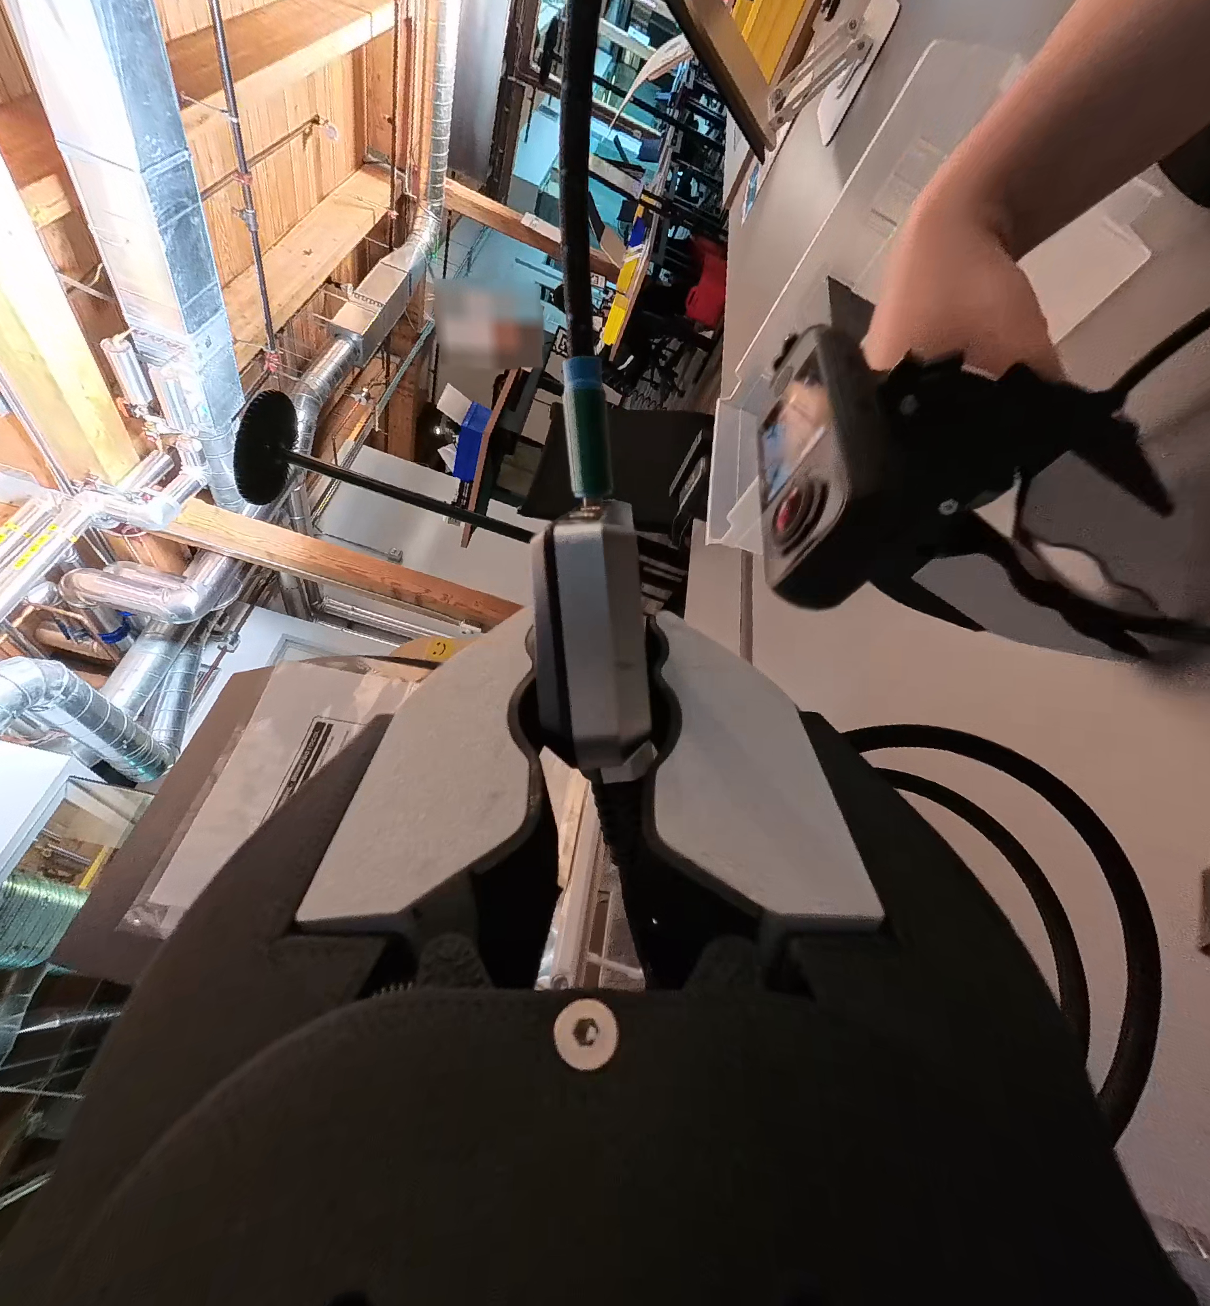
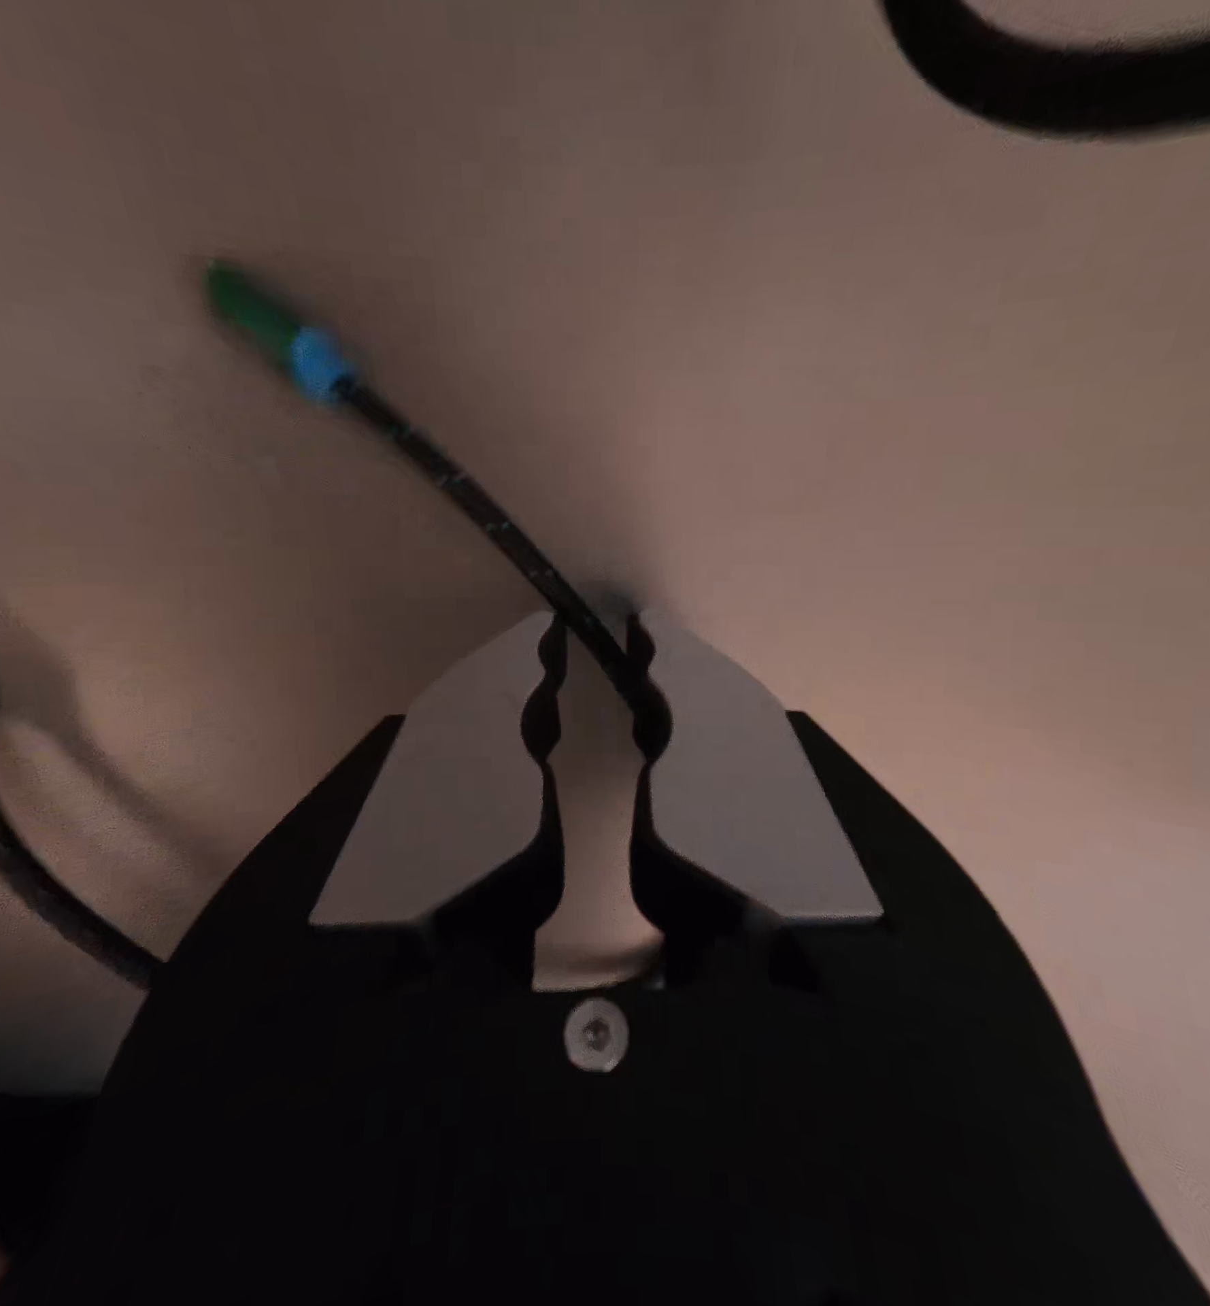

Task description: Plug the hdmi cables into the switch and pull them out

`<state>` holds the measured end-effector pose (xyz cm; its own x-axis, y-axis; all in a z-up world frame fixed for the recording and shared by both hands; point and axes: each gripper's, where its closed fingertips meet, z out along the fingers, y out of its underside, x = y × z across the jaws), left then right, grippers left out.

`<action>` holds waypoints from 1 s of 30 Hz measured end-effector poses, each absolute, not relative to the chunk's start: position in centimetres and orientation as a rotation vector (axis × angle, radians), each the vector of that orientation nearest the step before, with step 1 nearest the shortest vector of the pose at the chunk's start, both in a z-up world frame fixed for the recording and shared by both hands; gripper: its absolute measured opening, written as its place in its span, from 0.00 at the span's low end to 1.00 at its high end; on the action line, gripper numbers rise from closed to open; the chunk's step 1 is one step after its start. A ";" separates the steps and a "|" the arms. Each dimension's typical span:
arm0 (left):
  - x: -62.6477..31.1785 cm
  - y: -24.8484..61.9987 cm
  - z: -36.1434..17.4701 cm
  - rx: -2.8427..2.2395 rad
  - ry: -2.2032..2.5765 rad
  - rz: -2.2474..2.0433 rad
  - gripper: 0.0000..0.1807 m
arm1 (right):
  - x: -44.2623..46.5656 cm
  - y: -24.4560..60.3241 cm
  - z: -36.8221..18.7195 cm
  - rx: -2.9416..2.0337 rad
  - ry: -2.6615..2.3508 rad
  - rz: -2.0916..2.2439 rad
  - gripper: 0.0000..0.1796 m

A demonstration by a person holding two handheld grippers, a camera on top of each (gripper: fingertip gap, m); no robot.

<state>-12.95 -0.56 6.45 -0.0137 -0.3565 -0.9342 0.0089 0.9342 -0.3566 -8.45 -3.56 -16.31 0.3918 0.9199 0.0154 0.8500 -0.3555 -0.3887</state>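
1. An industrial workshop or lab space, seen in the left wrist view.
2. Bare wooden beams (image 1: 333,558) and plank ceiling overhead.
3. Exposed silver ducts (image 1: 164,212) and insulated pipes (image 1: 43,699) run along the beams.
4. Dark shelving (image 1: 665,233) with yellow bins and red items stands farther off.
5. A pale tabletop (image 1: 906,707) carries coiled black cable (image 1: 1054,834).

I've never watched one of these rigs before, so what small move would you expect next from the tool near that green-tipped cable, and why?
Probably the right tool should close on the thin black braided cable. That cable runs between its open fingers toward a green and blue plug lying free on the pale table. The left tool is shut on the flat grey metal switch, with one plug already seated.
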 end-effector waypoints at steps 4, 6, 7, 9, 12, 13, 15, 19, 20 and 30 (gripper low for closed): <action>-12.6 -1.9 6.7 -0.250 1.566 -0.337 0.12 | -4.5 -0.9 -14.2 -2.458 -1.220 0.116 0.04; -12.2 -2.6 6.3 -0.234 1.586 -0.343 0.12 | -2.8 -0.2 -12.3 -2.470 -1.061 0.099 0.04; -11.9 -2.9 6.0 -0.229 1.601 -0.340 0.12 | -1.7 -0.2 -11.3 -2.468 -1.025 0.040 0.04; -11.4 -3.2 5.3 -0.228 1.631 -0.329 0.12 | 0.8 -0.4 -9.3 -2.476 -0.933 -0.096 0.04; -10.6 -3.5 4.2 -0.243 1.671 -0.306 0.12 | 4.3 -1.4 -5.7 -2.470 -0.764 -0.261 0.04; -10.4 -3.4 3.5 -0.257 1.698 -0.290 0.12 | 5.3 -1.9 -4.5 -2.459 -0.703 -0.295 0.04; -9.7 -3.0 1.8 -0.299 1.765 -0.244 0.12 | 6.6 -2.7 -1.8 -2.406 -0.592 -0.329 0.04; -8.0 -2.2 -2.6 -0.412 1.900 -0.147 0.12 | 7.8 -4.6 2.6 -2.284 -0.478 -0.366 0.04; -7.5 -2.0 -3.7 -0.436 1.927 -0.110 0.12 | 7.9 -5.1 3.5 -2.255 -0.464 -0.370 0.04; -5.9 -1.4 -12.4 -0.626 2.160 0.089 0.15 | 5.5 -7.3 7.4 -2.090 -0.512 -0.247 0.04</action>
